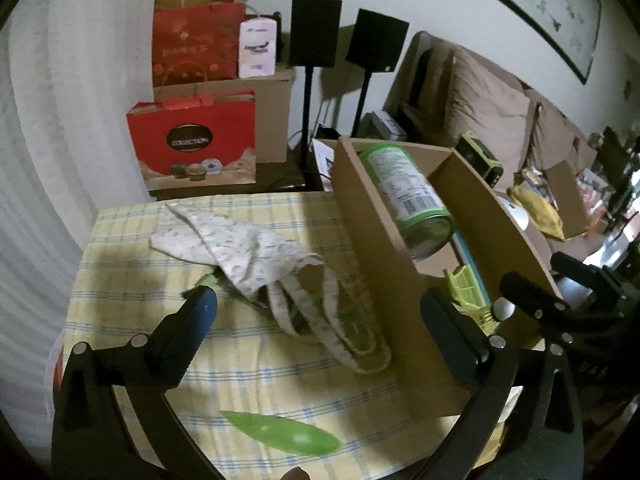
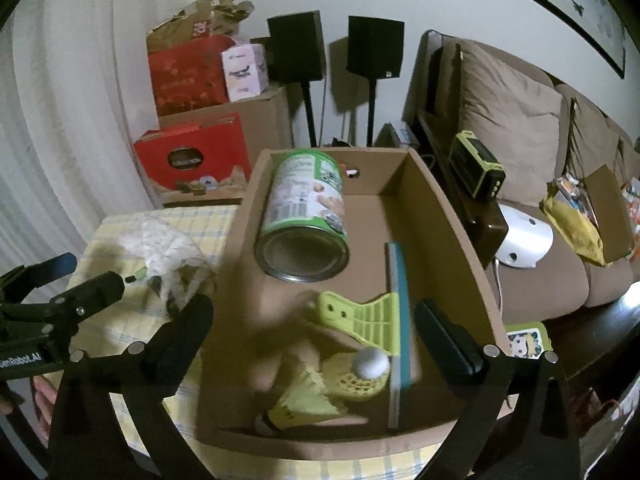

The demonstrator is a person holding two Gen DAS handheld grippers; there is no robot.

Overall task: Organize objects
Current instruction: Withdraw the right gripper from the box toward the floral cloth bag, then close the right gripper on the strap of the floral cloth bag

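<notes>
A cardboard box point(image 2: 240, 264) stands on the yellow checked tablecloth point(image 1: 132, 272). In it lie a green-labelled can point(image 2: 304, 216), a lime plastic scoop toy point(image 2: 360, 312), a white ball point(image 2: 370, 362), a yellow shuttlecock point(image 2: 300, 400) and a teal-edged board point(image 2: 398, 320). My right gripper point(image 2: 316, 320) is open and empty above the box. My left gripper point(image 1: 320, 320) is open and empty over the cloth, straddling the box's left wall point(image 1: 384, 264). A dotted white cloth bag point(image 1: 248, 256) lies ahead of it. A green pod-shaped object point(image 1: 280, 436) lies near its base.
Red gift bags point(image 1: 192, 148) and cardboard boxes stand behind the table. Two black speakers on stands point(image 2: 296, 48) are against the wall. A brown sofa point(image 2: 520, 128) with clutter is at the right. A black-and-lime device point(image 2: 476, 170) sits beside the box.
</notes>
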